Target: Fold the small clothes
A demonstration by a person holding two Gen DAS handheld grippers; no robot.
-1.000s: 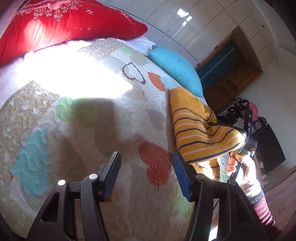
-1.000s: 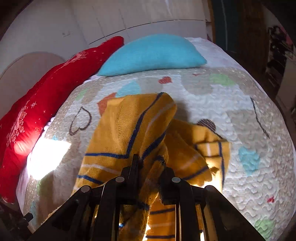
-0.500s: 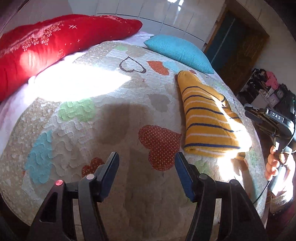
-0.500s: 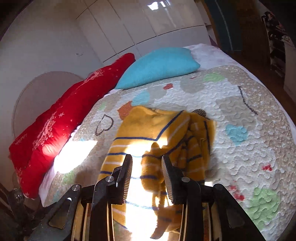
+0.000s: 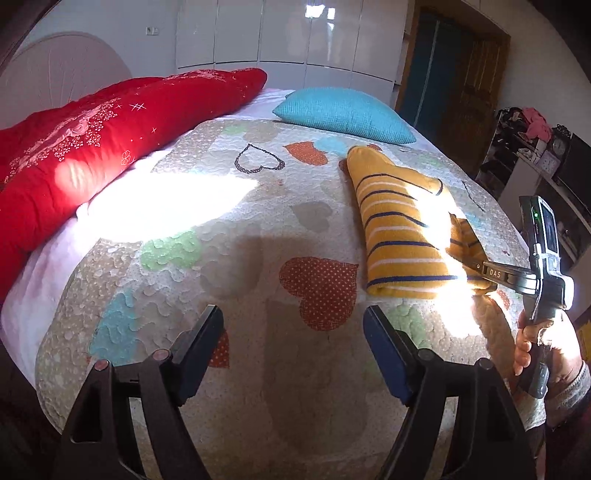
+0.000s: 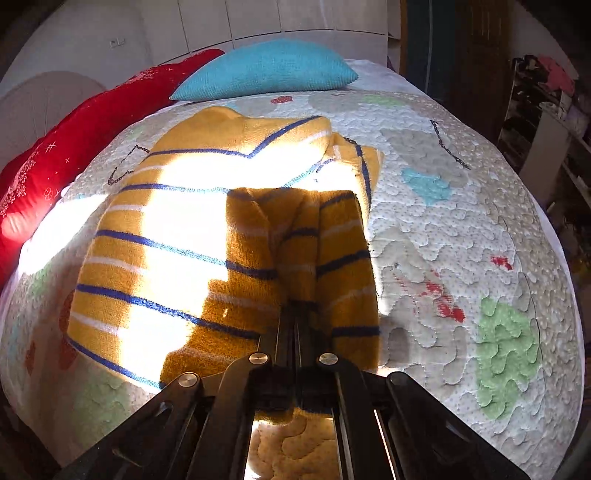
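A yellow sweater (image 5: 399, 229) with blue and white stripes lies folded on the quilted bedspread (image 5: 258, 206), right of centre in the left wrist view. My left gripper (image 5: 291, 321) hovers over bare quilt to the sweater's near left, its jaws opening with nothing between them. In the right wrist view the sweater (image 6: 177, 236) fills the middle, a folded sleeve (image 6: 332, 251) lying along its right side. My right gripper (image 6: 295, 321) is shut, its tips resting on the sleeve fold; I see no cloth pinched between them. From the left, that right gripper (image 5: 478, 265) touches the sweater's near right corner.
A long red pillow (image 5: 92, 147) and a turquoise cushion (image 5: 343, 114) lie at the head of the bed. White wardrobe doors (image 5: 295, 33) stand behind it. A cluttered shelf (image 5: 524, 133) and a dark doorway (image 5: 443, 74) are on the right. A hand (image 5: 539, 339) holds the right gripper.
The right gripper has let go of the sleeve, dropped closer to the sweater and shut. The left gripper has swung away over bare quilt, its jaws now wider.
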